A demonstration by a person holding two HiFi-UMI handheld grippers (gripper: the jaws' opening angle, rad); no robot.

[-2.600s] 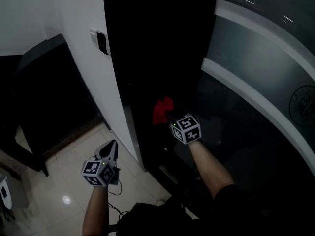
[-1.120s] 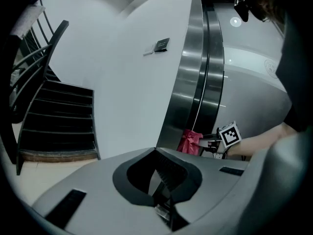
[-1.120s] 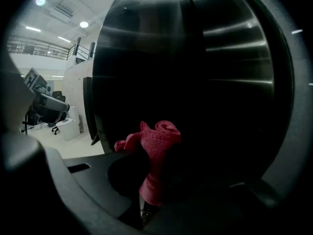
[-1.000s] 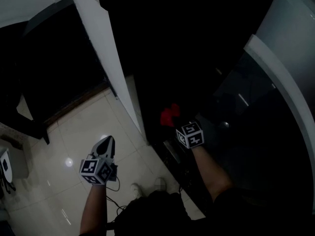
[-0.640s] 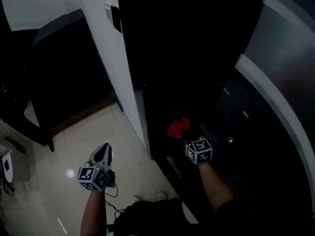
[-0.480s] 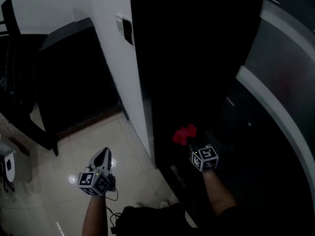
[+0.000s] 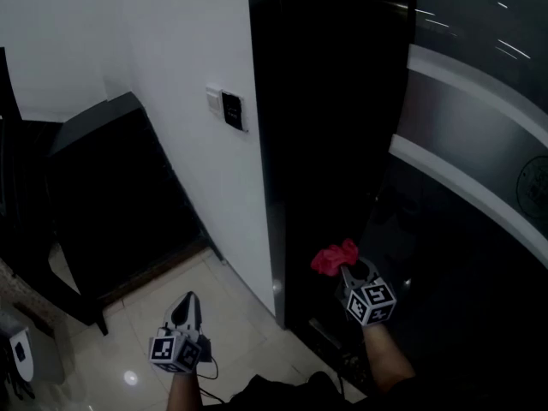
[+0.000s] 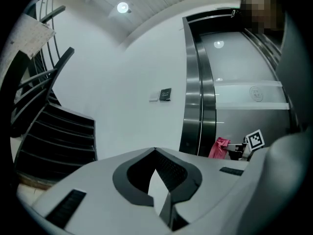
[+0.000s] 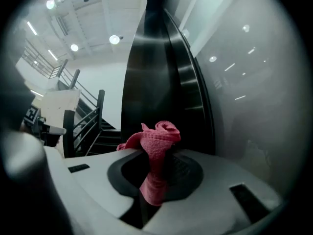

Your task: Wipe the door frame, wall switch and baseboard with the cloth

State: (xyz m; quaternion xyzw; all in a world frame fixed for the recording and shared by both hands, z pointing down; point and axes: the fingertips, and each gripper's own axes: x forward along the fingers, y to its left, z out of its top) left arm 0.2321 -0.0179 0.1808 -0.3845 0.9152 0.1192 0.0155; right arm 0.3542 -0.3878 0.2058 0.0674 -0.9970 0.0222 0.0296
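Note:
A red cloth (image 7: 335, 256) is bunched in my right gripper (image 7: 347, 272), which is shut on it low beside the dark glossy door frame (image 7: 287, 144). In the right gripper view the cloth (image 9: 155, 146) sticks up between the jaws of that gripper (image 9: 156, 163), with the frame (image 9: 146, 82) just beyond; I cannot tell whether they touch. The wall switch (image 7: 229, 107) sits on the white wall, well above both grippers. My left gripper (image 7: 187, 302) hangs over the floor tiles, shut and holding nothing (image 8: 156, 153). From it I see the switch (image 8: 165, 94) and the cloth (image 8: 218, 148).
A dark stair block (image 7: 103, 187) with railings (image 8: 34, 82) stands left of the white wall. Glossy pale tiles (image 7: 235, 328) cover the floor. A dark glass panel with white bands (image 7: 479, 84) runs to the right. A small white device (image 7: 19, 354) sits at the lower left.
The head view has tilted up, so the switch now sits mid-frame and both grippers show lower. The right gripper still holds the cloth beside the frame. The left gripper stays shut.

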